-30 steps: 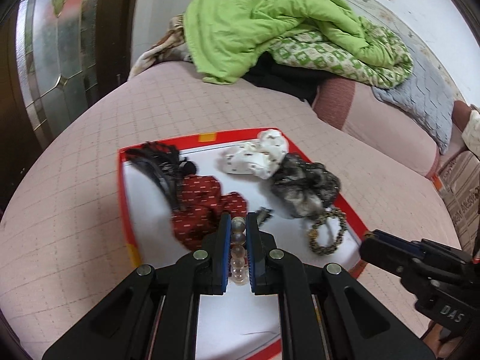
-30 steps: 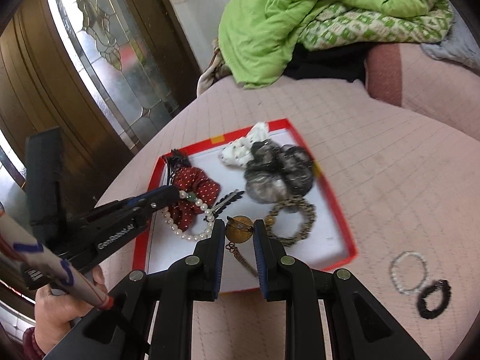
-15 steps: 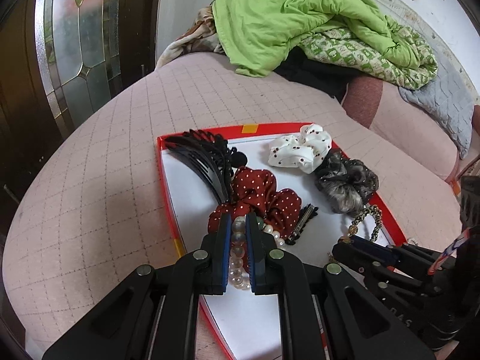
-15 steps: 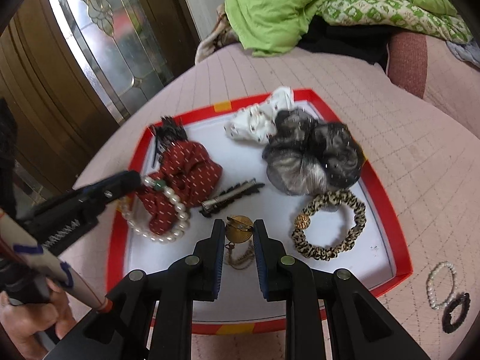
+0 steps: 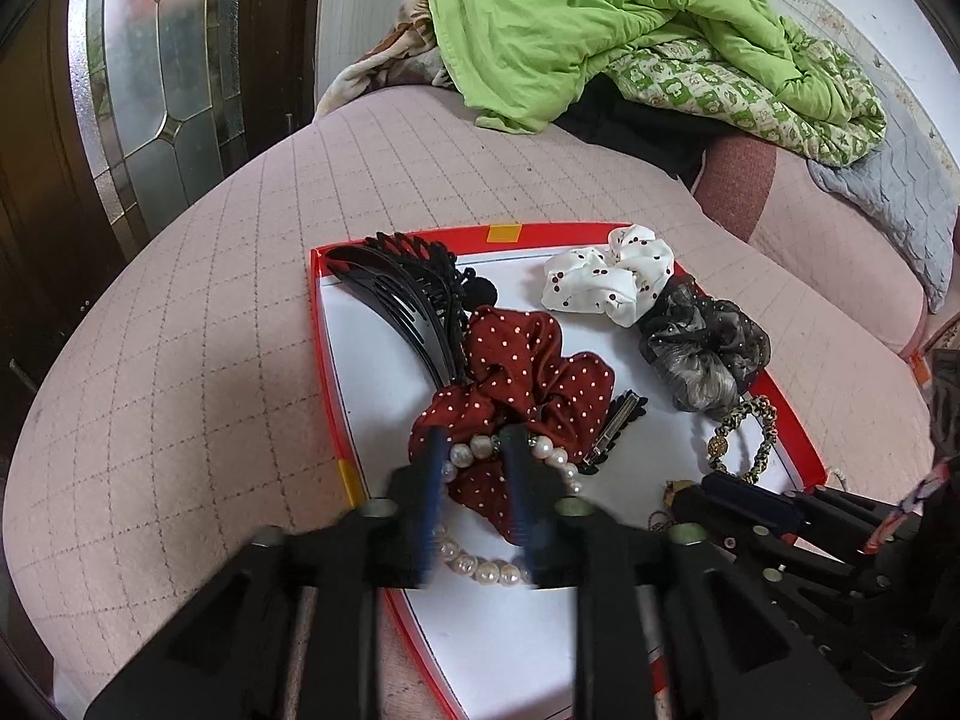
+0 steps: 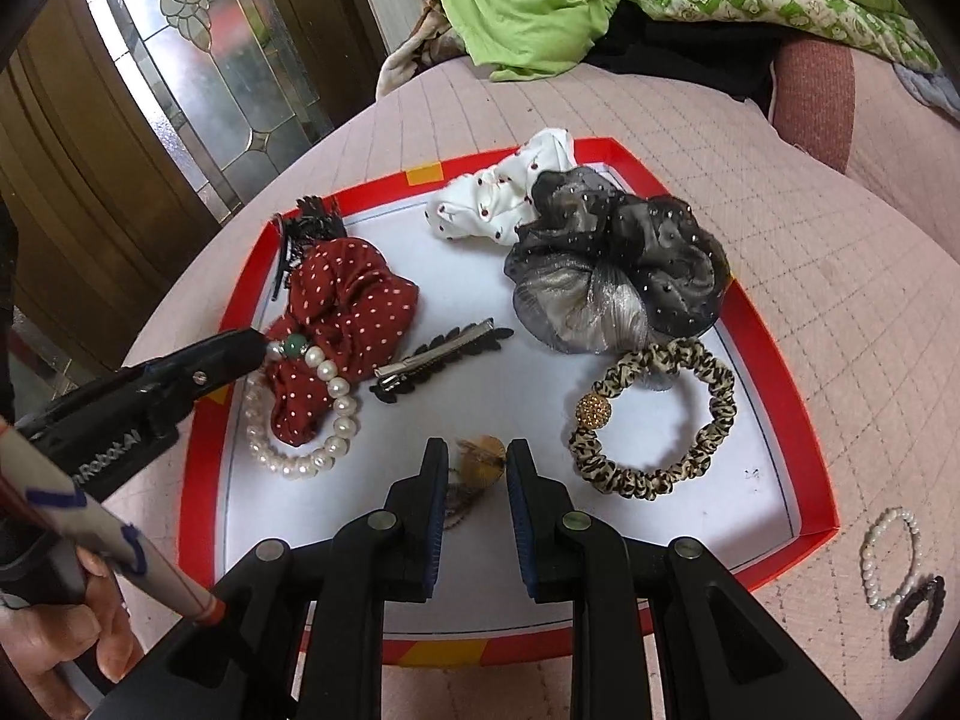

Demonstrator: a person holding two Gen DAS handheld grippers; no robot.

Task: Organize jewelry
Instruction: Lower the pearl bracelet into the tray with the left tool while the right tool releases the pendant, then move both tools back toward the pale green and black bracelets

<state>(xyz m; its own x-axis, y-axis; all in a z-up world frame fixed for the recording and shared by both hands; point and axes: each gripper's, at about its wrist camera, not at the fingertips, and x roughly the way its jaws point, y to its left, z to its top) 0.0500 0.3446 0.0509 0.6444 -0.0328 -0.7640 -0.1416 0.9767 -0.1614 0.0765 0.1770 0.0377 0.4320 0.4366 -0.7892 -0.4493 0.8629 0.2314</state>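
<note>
A red-rimmed white tray [image 6: 798, 396] lies on the pink quilted bed. In it a pearl bracelet [image 6: 336, 396] lies draped over a red dotted scrunchie [image 6: 348, 306]. My left gripper [image 5: 477, 441] is open, its fingers either side of the pearls [image 5: 480, 447]. My right gripper [image 6: 477, 456] is open over a gold pendant with chain [image 6: 483, 456] lying on the tray floor. The left gripper also shows in the right wrist view [image 6: 252, 348].
The tray also holds a white scrunchie [image 6: 498, 204], a grey scrunchie [image 6: 612, 276], a leopard hair tie [image 6: 660, 420], a metal hair clip [image 6: 438, 360] and a black comb [image 5: 402, 300]. A small pearl bracelet [image 6: 888, 558] and black tie [image 6: 915, 618] lie outside it. Green bedding [image 5: 600, 24] is behind.
Both grippers have opened. The pearl bracelet now lies on the red scrunchie and the gold pendant rests on the tray floor. Both grippers have come lower toward the tray.
</note>
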